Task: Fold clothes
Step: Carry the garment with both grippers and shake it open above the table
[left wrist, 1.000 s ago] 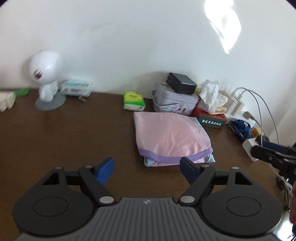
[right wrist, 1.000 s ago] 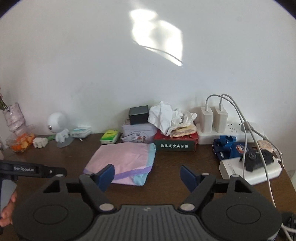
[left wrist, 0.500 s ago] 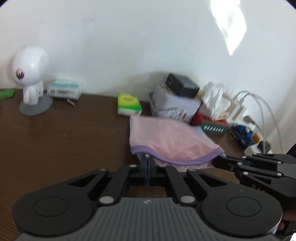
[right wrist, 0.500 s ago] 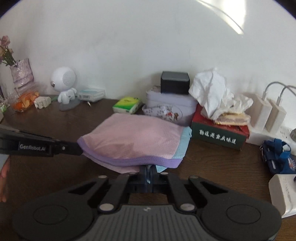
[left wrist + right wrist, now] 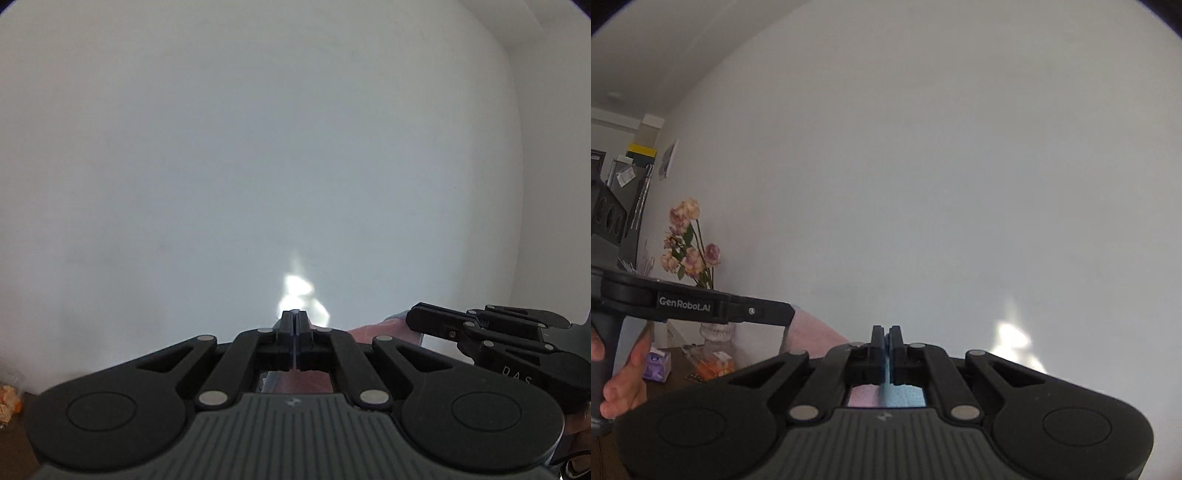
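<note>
Both hand-held grippers are now holding the pink garment [image 5: 812,328] up in front of the white wall [image 5: 258,147], where a second ago it was lying folded on the table with the jaws standing open above it. The left hand-held gripper [image 5: 294,325] is clamping shut on pink cloth, which is showing just behind its fingers, and the right hand-held gripper [image 5: 885,341] is pinching pink and light blue fabric between closed jaws. The cloth is stretching between the two tools, well clear of the table [image 5: 676,365], so the garment is probably being lifted open for a fresh fold. "GenRobot.AI" is reading plainly along the left tool's side in the right wrist view; "DAS" is showing on the right tool in the left wrist view. Dried flowers [image 5: 689,243] are standing behind.
</note>
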A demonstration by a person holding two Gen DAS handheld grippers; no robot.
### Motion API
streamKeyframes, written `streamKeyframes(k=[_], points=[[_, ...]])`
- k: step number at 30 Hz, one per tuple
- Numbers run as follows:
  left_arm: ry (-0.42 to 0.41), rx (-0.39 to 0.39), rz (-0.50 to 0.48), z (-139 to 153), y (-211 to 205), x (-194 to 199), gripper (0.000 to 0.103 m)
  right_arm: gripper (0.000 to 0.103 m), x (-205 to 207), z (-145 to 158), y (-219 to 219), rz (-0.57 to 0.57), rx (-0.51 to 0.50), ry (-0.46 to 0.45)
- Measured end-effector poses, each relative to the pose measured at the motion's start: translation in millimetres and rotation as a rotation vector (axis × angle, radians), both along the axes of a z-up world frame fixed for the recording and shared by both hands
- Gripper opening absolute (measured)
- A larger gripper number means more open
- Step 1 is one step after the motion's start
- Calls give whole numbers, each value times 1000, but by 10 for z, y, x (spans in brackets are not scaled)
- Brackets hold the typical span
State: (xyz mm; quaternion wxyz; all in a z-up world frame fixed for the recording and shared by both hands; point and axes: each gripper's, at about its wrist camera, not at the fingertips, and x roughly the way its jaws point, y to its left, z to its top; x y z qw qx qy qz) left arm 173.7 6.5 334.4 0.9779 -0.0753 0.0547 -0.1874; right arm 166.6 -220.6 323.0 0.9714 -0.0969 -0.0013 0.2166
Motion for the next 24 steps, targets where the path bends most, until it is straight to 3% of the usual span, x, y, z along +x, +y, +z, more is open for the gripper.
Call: streamKeyframes(k=[3,6,7,9,11,12,13,14,15,16,17,19,21,24], points=[[80,24,-56,-384,89,-449,1,1,-357,-107,62,28,-10,39],[285,103,-72,-1350,131,-910,1,1,-729,-720,62,53,-50,189],[386,110,-70,-1724,154,-1044,1,1,-854,-1001,47,55,-60,263],[573,106,-81,-2394,215,-1288,1,2,-1077,-1654,-3,80,-58,512],[649,74,-98,-2719,305,-1531,5,2,-1301,-2202,-92,107,-10,725],[646,29,-98,-2712,376,-1629,8,6,-1425,-2382,-142,117,23,790],[625,-15,-86,-2663,459,-1677,21,7,-1530,-2417,-202,120,54,795],[594,-53,-54,-2591,536,-1670,45,10,-1630,-2429,-261,120,86,789],[563,-73,-18,-2517,587,-1634,53,23,-1701,-2372,-317,114,120,750],[546,-67,10,-2482,595,-1552,55,41,-1733,-2305,-378,113,141,709],[543,-41,34,-2457,582,-1420,55,46,-1730,-2270,-420,101,150,668],[555,16,87,-2492,515,-1048,55,47,-1450,-2258,-347,63,129,637],[630,32,116,-2591,454,-627,53,47,-1094,-2328,-243,34,102,639],[699,-3,98,-2738,433,-244,49,46,-437,-2519,-184,-22,137,745]])
